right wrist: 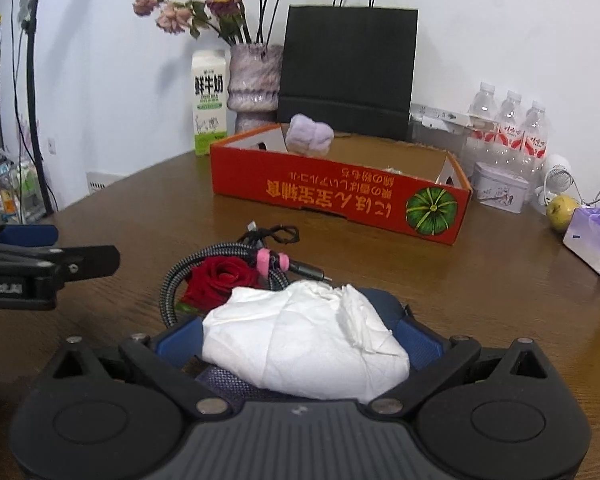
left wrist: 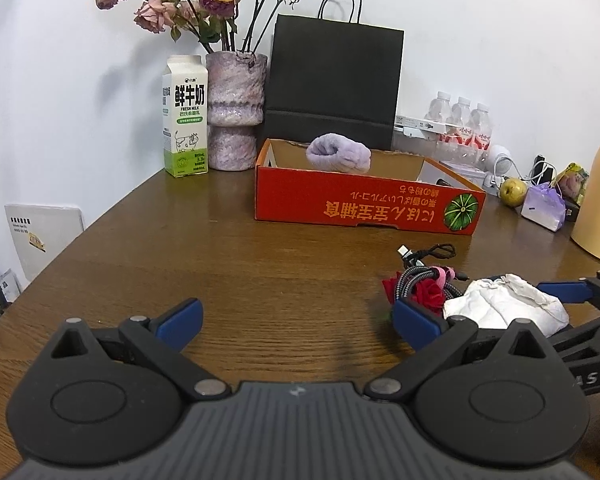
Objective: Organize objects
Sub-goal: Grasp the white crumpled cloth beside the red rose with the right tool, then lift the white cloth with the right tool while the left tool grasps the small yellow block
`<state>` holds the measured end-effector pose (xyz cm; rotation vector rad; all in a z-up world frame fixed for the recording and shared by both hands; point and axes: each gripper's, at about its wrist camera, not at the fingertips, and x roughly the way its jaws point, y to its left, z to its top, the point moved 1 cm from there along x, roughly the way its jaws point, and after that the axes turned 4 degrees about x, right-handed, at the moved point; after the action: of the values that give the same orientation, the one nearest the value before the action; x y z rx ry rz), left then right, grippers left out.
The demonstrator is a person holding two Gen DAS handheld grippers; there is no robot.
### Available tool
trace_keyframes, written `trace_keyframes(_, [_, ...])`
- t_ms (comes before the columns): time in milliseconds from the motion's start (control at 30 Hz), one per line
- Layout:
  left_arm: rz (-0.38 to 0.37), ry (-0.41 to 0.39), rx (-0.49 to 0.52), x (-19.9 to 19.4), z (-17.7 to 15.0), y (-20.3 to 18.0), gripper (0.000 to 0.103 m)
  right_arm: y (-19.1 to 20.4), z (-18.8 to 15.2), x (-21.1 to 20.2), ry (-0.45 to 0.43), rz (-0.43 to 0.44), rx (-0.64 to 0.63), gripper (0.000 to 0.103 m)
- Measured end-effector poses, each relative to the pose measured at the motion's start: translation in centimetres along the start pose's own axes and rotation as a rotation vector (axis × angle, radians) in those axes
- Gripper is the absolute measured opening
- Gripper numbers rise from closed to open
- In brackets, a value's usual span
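White tissue [left wrist: 504,304], crumpled into a wad, sits at the right of the left wrist view, between the blue pads of the right claw [left wrist: 548,300] reaching in from that side. The left claw [left wrist: 296,320] hangs wide open over bare tabletop [left wrist: 220,248], holding nothing, probably waiting its turn. Just beside the tissue lie a red rose [left wrist: 428,294] and a coiled cable [left wrist: 420,272]. Beyond them stands the red box [left wrist: 360,204], open-topped, with a lilac plush [left wrist: 338,154] inside, so it looks like the collecting place. A milk carton [left wrist: 186,120], vase [left wrist: 236,112] and black bag [left wrist: 336,84] line the wall behind.

In the right wrist view the tissue [right wrist: 304,340] fills the right claw [right wrist: 300,320], whose pads press in on both its sides: closed on it, in my judgement. The rose [right wrist: 220,276] and cable [right wrist: 180,276] lie just ahead on the tabletop [right wrist: 440,288], the box [right wrist: 340,196] farther on, well apart. The left claw [right wrist: 32,236] shows at the left edge. The tissue likely goes to the box next.
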<state>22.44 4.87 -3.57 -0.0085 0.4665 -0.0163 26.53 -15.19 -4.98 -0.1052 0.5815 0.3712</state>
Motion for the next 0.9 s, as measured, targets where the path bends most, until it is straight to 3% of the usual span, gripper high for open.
trace_keyframes(433, [-0.009, 0.006, -0.004, 0.1, -0.1, -0.1, 0.103, 1.6, -0.8, 0.4, -0.015, -0.049, -0.101, 0.103])
trace_keyframes(500, [-0.009, 0.007, -0.004, 0.0, -0.1, -0.2, 0.103, 1.8, -0.9, 0.2, -0.023, -0.047, -0.116, 0.099])
trace_keyframes(633, [-0.008, 0.010, -0.004, 0.1, 0.0, -0.2, 0.103, 2.1, -1.2, -0.6, -0.046, -0.041, -0.134, 0.085])
trace_keyframes(833, [-0.005, 0.016, -0.001, 0.2, 0.0, -0.4, 0.103, 1.6, -1.7, -1.8, -0.073, -0.030, -0.117, 0.052])
trace_keyframes(900, [-0.005, 0.017, -0.001, 0.2, 0.0, -0.3, 0.103, 1.4, -1.9, -2.4, -0.089, -0.020, -0.100, 0.035])
